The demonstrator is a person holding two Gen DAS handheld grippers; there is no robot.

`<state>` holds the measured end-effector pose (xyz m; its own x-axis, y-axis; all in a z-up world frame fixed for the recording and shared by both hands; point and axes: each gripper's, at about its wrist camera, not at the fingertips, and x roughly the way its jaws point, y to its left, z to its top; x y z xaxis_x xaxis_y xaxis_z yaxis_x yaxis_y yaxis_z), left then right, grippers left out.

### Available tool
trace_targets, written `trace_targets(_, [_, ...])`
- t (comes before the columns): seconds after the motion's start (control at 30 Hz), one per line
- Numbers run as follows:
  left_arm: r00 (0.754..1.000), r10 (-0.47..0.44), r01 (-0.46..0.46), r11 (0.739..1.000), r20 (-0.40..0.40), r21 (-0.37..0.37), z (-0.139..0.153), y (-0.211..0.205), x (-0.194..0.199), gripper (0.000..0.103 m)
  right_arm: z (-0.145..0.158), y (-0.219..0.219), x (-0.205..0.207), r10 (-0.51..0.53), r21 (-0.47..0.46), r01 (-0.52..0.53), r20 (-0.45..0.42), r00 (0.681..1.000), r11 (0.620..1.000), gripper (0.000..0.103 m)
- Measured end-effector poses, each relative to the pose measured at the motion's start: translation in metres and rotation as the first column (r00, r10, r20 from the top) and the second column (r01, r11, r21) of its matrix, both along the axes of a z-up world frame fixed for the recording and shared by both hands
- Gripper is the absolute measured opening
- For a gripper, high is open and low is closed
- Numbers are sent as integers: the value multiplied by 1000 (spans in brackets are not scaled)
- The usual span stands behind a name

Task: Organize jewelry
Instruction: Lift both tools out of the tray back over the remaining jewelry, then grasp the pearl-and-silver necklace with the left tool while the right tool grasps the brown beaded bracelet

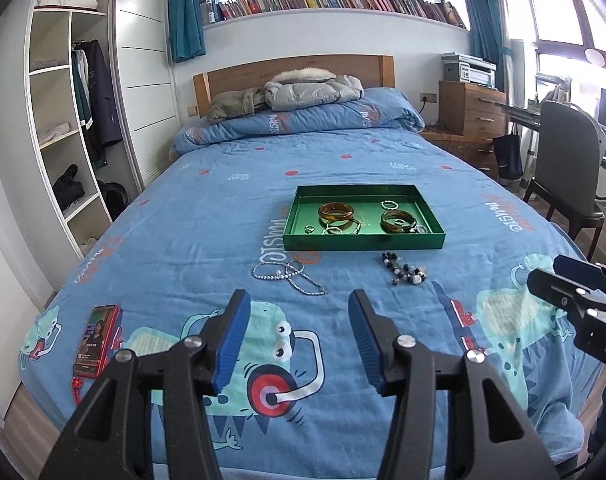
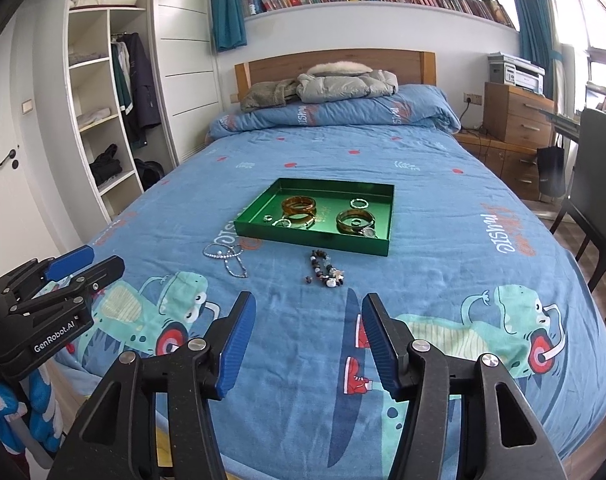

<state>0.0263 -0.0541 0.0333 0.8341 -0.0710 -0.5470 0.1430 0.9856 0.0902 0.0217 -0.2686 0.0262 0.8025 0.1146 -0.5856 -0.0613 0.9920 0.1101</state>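
Observation:
A green tray [image 1: 363, 240] [image 2: 315, 236] lies mid-bed and holds two amber bangles [image 1: 335, 211] [image 2: 355, 218], thin silver bangles and small rings. On the bedspread in front of it lie a silver bead necklace [image 1: 289, 275] [image 2: 227, 256] on the left and a dark beaded bracelet [image 1: 403, 270] [image 2: 326, 270] on the right. My left gripper [image 1: 299, 308] is open and empty, above the bed's near end, short of the necklace. My right gripper [image 2: 307, 312] is open and empty, short of the beaded bracelet. Each gripper shows at the edge of the other's view.
A red phone [image 1: 96, 340] lies at the bed's near left corner. Folded jackets [image 1: 303, 92] sit on the rolled duvet at the headboard. A wardrobe with open shelves [image 1: 63, 120] stands left; a chair [image 1: 567, 176] and drawers with a printer stand right.

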Motion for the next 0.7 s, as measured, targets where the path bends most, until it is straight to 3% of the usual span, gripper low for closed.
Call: trace_targets(0.7, [998, 26, -24, 999, -53, 35, -25, -6, 49, 51, -36, -8, 40, -2, 12, 2, -18, 1000, 1000, 58])
